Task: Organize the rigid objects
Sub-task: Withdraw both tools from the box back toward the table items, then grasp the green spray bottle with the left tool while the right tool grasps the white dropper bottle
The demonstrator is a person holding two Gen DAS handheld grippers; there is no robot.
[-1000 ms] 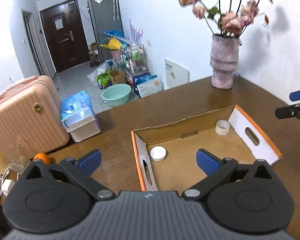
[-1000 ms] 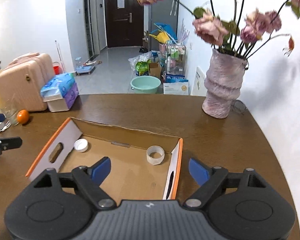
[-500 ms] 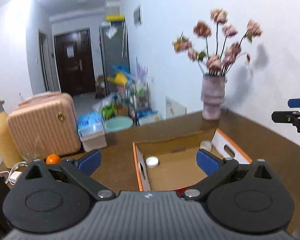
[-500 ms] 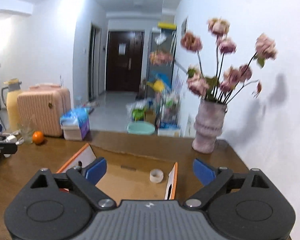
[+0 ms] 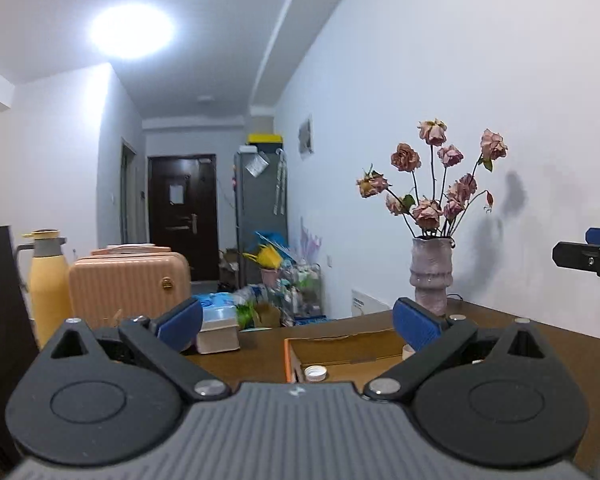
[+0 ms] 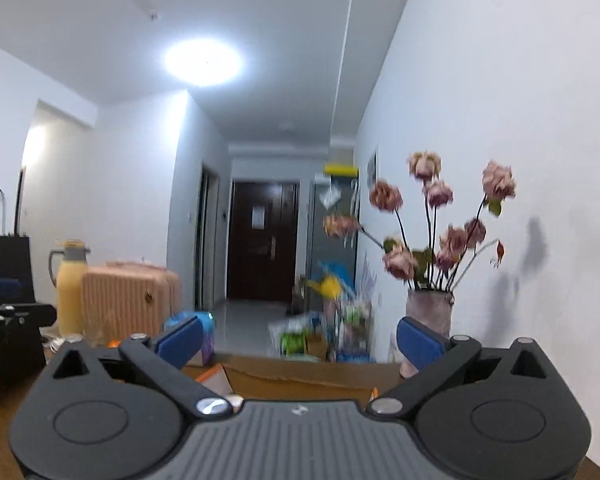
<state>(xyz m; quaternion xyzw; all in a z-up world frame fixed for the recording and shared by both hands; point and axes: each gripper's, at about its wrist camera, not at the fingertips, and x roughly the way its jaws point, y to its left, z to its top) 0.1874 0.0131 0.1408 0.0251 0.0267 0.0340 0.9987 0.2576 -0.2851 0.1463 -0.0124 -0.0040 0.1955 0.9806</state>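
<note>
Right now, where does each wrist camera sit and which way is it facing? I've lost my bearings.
Left wrist: sits on the left gripper, jaws open and empty, aimed level over the cardboard box holding a white cap toward the hallway; the right gripper's tip shows at the far right edge.
Right wrist: sits on the right gripper, also open and empty, aimed level down the hallway; the left gripper shows at the left edge.
Shared: the flower vase, pink suitcase, yellow flask, dark door and the box.

Black hand-held gripper point(image 5: 298, 326); blue pads point(image 5: 179, 324)
</note>
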